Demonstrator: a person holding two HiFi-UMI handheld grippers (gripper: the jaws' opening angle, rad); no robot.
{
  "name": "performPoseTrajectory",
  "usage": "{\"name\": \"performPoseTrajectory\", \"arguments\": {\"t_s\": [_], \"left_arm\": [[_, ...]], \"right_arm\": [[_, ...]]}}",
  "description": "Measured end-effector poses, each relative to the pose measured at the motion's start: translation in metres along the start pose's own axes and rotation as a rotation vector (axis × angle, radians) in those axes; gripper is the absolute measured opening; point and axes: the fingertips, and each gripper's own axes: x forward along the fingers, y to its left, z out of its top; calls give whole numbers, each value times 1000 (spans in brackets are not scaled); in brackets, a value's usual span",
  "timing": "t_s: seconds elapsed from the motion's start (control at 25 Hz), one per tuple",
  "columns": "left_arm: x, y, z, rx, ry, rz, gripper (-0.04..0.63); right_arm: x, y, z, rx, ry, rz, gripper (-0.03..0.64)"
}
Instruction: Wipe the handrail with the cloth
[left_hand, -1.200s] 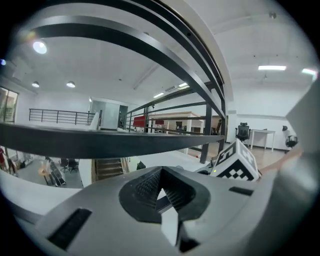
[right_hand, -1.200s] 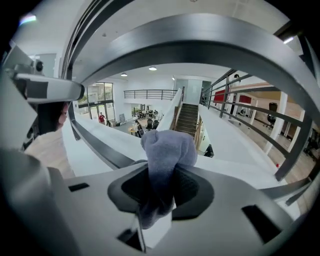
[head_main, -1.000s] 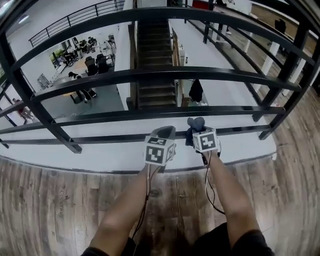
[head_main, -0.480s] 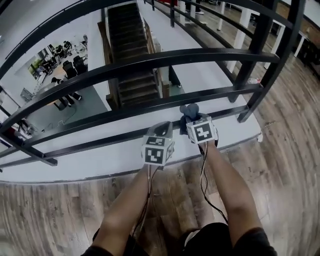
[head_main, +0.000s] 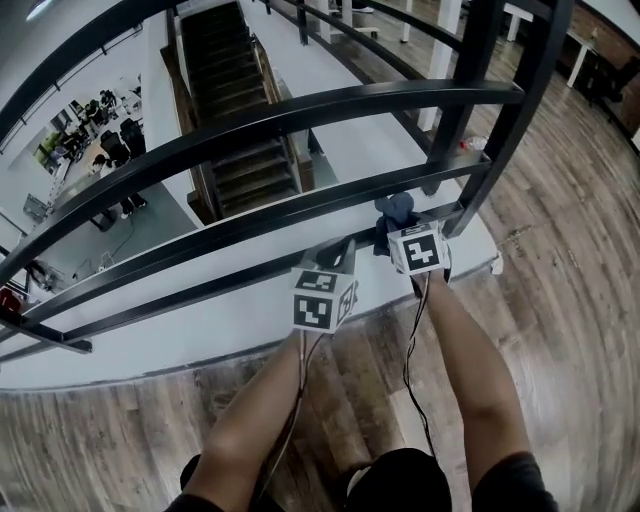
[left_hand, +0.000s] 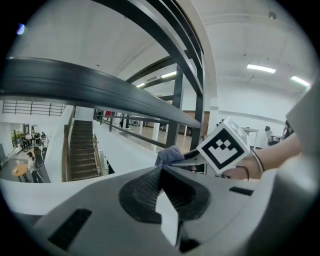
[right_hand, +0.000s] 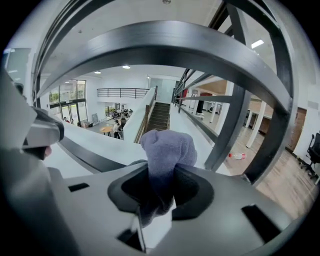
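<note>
On my feed the handrail (head_main: 300, 110) looks like dark metal, smooth, with a dull sheen along its top. The cloth (right_hand: 167, 150) is blue-grey, soft and nubbly like towelling. The floor (head_main: 570, 250) is matt, streaky wood-grain plank. The left gripper (left_hand: 161, 172) and right gripper (right_hand: 162, 172) have grey matt plastic shells, and the left's jaws carry black ribbed pads.

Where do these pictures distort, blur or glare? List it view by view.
Head view: the straight rails bow into arcs. Left gripper view: the near rail is soft and the ceiling lights glare. Right gripper view: the cloth is sharp and the corners are black.
</note>
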Motion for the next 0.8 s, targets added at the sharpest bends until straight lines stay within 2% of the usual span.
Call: {"name": "performPoseTrajectory", "arguments": {"t_s": [0.28, 0.6, 0.72, 0.8], "left_arm": [[28, -16, -3, -4, 11, -27, -2], [14, -10, -9, 5, 32, -22, -2], [1, 4, -5, 12, 30, -8, -2], [-10, 17, -4, 54, 24, 6, -2]], "right_arm": [[-3, -83, -19, 49, -16, -121, 106], [-9, -134, -25, 12, 38, -214, 106], [-8, -150, -32, 6, 90, -257, 106], [-8, -154, -48, 37, 147, -289, 106]]}}
